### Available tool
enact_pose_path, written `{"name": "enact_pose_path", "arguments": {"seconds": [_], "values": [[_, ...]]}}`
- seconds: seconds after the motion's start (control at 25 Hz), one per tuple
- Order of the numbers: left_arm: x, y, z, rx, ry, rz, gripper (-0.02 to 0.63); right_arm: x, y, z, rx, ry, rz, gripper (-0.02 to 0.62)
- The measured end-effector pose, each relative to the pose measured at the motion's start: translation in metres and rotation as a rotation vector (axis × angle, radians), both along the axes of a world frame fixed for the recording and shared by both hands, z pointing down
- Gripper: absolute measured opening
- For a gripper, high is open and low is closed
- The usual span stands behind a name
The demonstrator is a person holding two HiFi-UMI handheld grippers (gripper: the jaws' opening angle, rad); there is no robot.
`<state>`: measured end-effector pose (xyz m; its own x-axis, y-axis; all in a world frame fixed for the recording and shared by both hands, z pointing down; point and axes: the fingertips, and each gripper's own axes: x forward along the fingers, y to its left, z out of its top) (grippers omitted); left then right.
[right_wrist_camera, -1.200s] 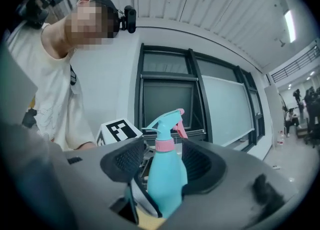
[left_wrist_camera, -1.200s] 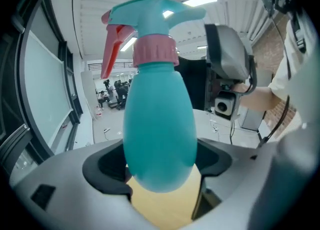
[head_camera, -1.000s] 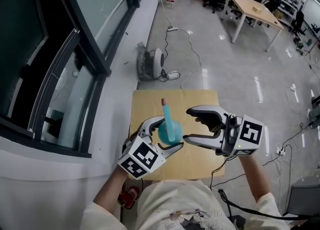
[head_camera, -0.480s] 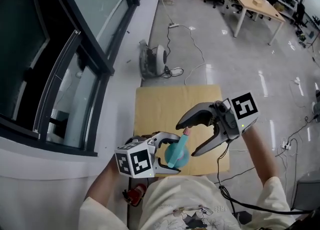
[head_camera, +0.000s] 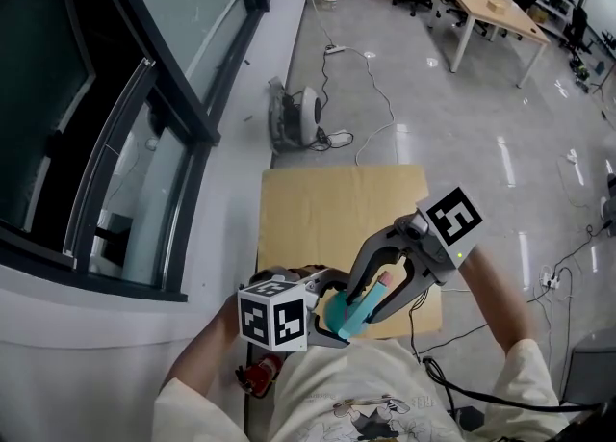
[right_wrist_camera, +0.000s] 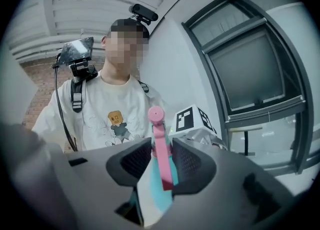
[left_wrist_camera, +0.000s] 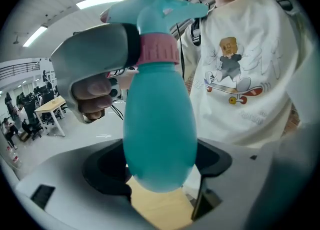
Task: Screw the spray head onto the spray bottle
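L gripper [head_camera: 330, 321] clamped on spray bottle [left_wrist_camera: 159, 129] over table [head_camera: 327, 209] near edge, R gripper [head_camera: 369, 301] jaws closing on spray head [right_wrist_camera: 159, 139], trigger between pads; prob best to keep head coaxial, twist w/o squeezing trigger.

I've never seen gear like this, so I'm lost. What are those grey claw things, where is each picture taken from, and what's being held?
No robot: a person holds a gripper in each hand. The head view looks down from a camera on the person's head; the other two cameras ride on the grippers, looking along their fingers. The left gripper clamps the teal spray bottle above a small wooden table. The right gripper is closing its fingers on the spray head, its pink part between them; the head sits atop the bottle.
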<state>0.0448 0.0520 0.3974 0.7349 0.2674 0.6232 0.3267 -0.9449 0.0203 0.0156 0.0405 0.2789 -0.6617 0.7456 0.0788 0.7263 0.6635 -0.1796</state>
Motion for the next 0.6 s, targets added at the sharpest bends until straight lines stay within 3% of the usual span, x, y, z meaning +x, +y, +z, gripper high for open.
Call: {"name": "enact_pose_path", "arguments": {"seconds": [0.12,0.28,0.6], "values": [[0.001,-0.002,0.001,-0.030,0.009,-0.022,0.402,0.001,-0.004,0.000,-0.001,-0.006,0.023,0.130],[0.001,-0.020,-0.003,-0.064,0.042,-0.137,0.402,0.000,-0.021,-0.001,0.001,-0.020,0.135,0.127],[-0.012,-0.084,0.011,0.037,0.017,-0.572,0.403,-0.009,-0.070,0.018,0.095,-0.013,0.456,0.126]]}}
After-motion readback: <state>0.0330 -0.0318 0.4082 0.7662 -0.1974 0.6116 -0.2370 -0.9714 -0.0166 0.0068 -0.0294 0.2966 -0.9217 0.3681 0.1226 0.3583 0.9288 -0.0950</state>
